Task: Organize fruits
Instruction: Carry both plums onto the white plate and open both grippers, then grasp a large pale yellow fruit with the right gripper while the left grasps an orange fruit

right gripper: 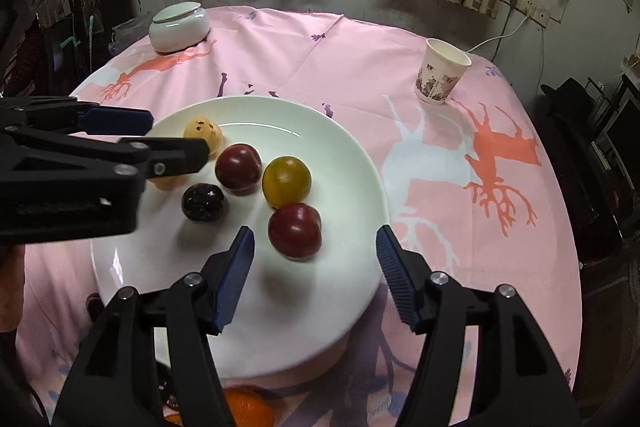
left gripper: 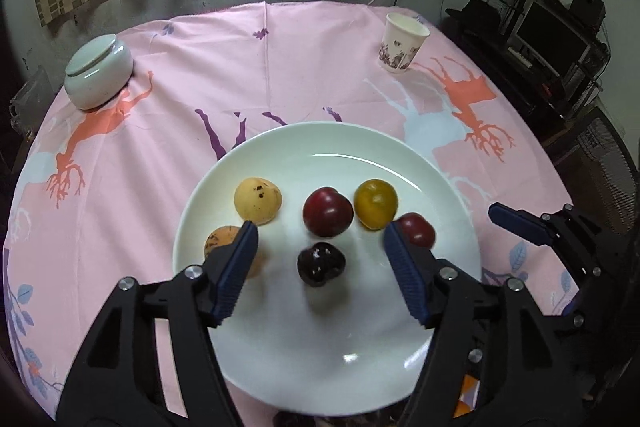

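Note:
A white plate [left gripper: 320,347] [right gripper: 280,315] on the pink tablecloth holds several fruits. My left gripper [left gripper: 320,231] is open over it, with a dark, almost black fruit [left gripper: 321,264] lying loose between its fingers, untouched. Around it are a pale yellow fruit [left gripper: 258,201], an orange-brown one [left gripper: 218,241] half hidden by the left finger, a red plum [left gripper: 328,211], a yellow-green plum [left gripper: 376,203] and a second red plum [left gripper: 416,231]. My right gripper [right gripper: 315,233] is open too; that second red plum [right gripper: 295,231] rests between its pads with gaps on both sides.
A lidded pale green jar [left gripper: 98,71] [right gripper: 179,27] stands at the far left, a paper cup [left gripper: 402,43] [right gripper: 440,73] at the far right. An orange fruit [right gripper: 248,407] lies on the cloth by the plate's near rim. Dark shelves [left gripper: 552,35] stand beyond the table's right edge.

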Action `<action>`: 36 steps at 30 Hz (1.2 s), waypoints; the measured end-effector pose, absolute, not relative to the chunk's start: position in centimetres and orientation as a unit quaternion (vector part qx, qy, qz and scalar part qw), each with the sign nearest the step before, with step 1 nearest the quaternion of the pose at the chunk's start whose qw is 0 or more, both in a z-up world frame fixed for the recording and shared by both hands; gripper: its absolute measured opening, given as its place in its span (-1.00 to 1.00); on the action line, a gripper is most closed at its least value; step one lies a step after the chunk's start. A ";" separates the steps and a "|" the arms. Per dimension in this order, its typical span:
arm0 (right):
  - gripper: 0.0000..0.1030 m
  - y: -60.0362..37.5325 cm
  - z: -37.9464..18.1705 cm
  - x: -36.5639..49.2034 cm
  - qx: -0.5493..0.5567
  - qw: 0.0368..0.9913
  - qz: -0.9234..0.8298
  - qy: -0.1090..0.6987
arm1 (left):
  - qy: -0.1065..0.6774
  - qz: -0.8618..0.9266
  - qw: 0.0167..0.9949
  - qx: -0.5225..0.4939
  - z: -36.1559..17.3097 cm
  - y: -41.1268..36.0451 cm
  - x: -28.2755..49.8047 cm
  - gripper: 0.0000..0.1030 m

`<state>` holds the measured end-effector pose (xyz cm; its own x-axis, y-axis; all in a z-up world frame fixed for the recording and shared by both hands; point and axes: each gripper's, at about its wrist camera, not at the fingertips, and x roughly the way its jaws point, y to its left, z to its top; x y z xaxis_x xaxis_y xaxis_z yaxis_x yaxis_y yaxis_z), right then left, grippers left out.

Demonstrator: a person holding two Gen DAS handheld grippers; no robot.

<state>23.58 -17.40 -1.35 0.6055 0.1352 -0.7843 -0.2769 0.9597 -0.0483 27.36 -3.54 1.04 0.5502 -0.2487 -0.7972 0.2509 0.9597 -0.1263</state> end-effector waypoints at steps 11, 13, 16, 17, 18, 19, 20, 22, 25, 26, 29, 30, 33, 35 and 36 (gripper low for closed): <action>0.27 -18.1 -0.4 10.3 -0.051 0.892 0.130 0.429 | 0.377 -0.110 0.919 -0.021 1.4 0.2 10.6 0.88; 0.29 -17.7 -0.7 7.6 -0.053 0.899 0.132 0.414 | 0.381 -0.099 0.919 -0.023 0.2 0.8 8.3 0.88; 0.30 -17.2 -1.5 5.0 -0.042 0.900 0.138 0.411 | 0.403 -0.086 0.911 -0.025 -1.4 1.6 6.2 0.88; 0.30 -16.9 -1.8 4.3 -0.036 0.897 0.144 0.416 | 0.407 -0.085 0.909 -0.028 -1.6 2.0 5.6 0.88; 0.30 -16.8 -2.1 3.9 -0.033 0.895 0.150 0.420 | 0.406 -0.083 0.910 -0.031 -1.7 2.3 5.0 0.88; 0.30 -16.6 -2.3 3.5 -0.034 0.892 0.152 0.424 | 0.403 -0.079 0.911 -0.034 -1.6 2.7 4.5 0.88; 0.30 -16.3 -2.5 3.2 -0.036 0.891 0.152 0.426 | 0.401 -0.075 0.912 -0.037 -1.5 3.1 4.0 0.88; 0.30 -16.0 -2.7 2.5 -0.040 0.890 0.149 0.429 | 0.399 -0.070 0.913 -0.044 -1.5 3.8 3.2 0.88; 0.30 -15.9 -2.8 1.5 -0.044 0.890 0.146 0.430 | 0.403 -0.063 0.912 -0.052 -1.8 4.7 2.5 0.88; 0.30 -16.0 -2.8 1.2 -0.045 0.890 0.144 0.430 | 0.404 -0.061 0.911 -0.056 -2.0 4.9 2.3 0.88; 0.30 -16.9 -2.9 0.7 -0.037 0.892 0.131 0.432 | 0.410 -0.059 0.908 -0.067 -2.5 5.5 1.9 0.88; 0.30 -17.2 -3.0 0.6 -0.033 0.891 0.128 0.434 | 0.411 -0.058 0.907 -0.070 -2.7 5.6 1.7 0.88; 0.30 -17.9 -3.4 0.2 -0.028 0.890 0.119 0.438 | 0.410 -0.060 0.908 -0.068 -2.9 5.5 1.5 0.88; 0.30 -18.0 -3.8 0.1 -0.029 0.888 0.116 0.443 | 0.405 -0.057 0.911 -0.058 -3.1 5.2 1.4 0.88; 0.30 -18.0 -4.0 0.2 -0.030 0.887 0.115 0.446 | 0.404 -0.055 0.911 -0.051 -3.2 5.1 1.4 0.88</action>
<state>0.18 -17.96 -4.03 0.5752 0.1775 -0.7985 -0.2311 0.9717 0.0495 1.35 5.06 -3.17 0.6668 -0.1412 -0.7317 0.0585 0.9888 -0.1374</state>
